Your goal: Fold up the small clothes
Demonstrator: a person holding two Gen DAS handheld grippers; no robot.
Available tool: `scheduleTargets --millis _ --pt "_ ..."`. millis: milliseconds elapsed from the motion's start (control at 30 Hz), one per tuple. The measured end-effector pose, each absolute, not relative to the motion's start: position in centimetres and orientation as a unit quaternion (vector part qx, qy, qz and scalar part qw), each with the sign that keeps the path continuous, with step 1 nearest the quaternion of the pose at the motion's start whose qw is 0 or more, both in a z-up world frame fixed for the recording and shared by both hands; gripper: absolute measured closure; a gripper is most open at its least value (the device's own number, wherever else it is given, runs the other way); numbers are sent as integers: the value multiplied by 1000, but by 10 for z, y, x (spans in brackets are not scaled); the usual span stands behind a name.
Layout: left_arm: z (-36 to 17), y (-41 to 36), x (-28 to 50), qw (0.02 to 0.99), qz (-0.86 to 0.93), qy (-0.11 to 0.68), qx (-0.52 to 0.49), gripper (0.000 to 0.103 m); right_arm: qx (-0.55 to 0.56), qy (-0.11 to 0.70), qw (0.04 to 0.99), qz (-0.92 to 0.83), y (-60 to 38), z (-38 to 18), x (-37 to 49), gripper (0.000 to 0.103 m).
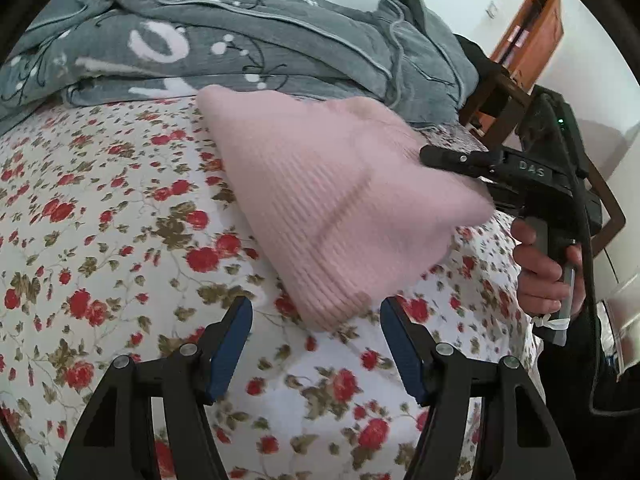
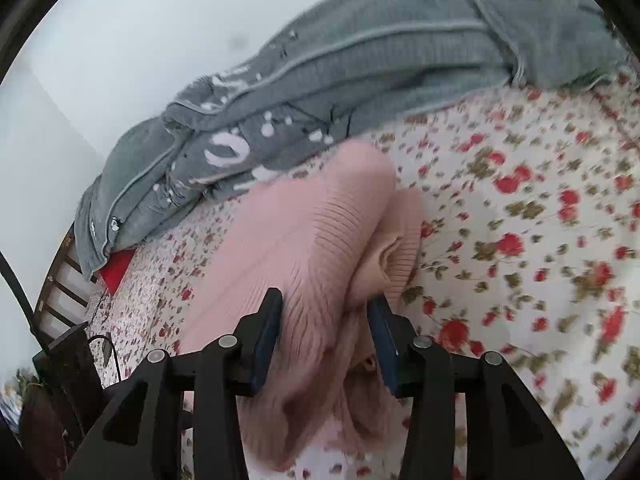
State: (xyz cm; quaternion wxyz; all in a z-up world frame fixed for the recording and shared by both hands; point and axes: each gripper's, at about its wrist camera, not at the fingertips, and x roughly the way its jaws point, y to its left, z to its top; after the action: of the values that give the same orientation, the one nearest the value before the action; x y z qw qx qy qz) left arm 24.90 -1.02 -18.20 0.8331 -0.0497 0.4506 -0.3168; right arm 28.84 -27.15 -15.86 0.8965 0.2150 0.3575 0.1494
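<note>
Right gripper [image 2: 324, 336] pinches the pink knit [image 1: 332, 200], lifted, long axis far-left to near-right. Left gripper [image 1: 316, 344] spread, empty, just below its near end.

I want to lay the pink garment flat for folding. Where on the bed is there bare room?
Bare floral sheet lies free between the grey blanket and the left tongs, left of the pink knit garment. It is crowded on the right, where the right tongs and a hand are.

Ribbed pink knit garment [image 1: 328, 200], matt floral cotton sheet [image 1: 120, 240], fleecy grey blanket [image 1: 240, 48]
</note>
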Motion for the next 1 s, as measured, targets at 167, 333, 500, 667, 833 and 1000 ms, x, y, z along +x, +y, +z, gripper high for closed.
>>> scheduleTargets --millis 167,333,500,667,833,1000 --pt "-180 -29 243 841 -304 447 -22 38 214 368 887 182 -265 -161 262 53" --pt "-186 -46 240 860 -266 435 10 39 253 364 870 214 -263 -170 253 51" --pt "-182 -41 244 874 -238 423 -22 71 229 354 885 200 -259 -177 254 94" --pt "-190 -21 249 859 -256 438 -77 79 246 344 886 188 -273 -187 248 97" --pt "-185 -17 239 856 -260 441 -76 76 223 355 891 173 -269 -193 246 96" --pt "-170 -7 222 858 -273 431 -54 76 193 382 890 158 -267 -191 248 72"
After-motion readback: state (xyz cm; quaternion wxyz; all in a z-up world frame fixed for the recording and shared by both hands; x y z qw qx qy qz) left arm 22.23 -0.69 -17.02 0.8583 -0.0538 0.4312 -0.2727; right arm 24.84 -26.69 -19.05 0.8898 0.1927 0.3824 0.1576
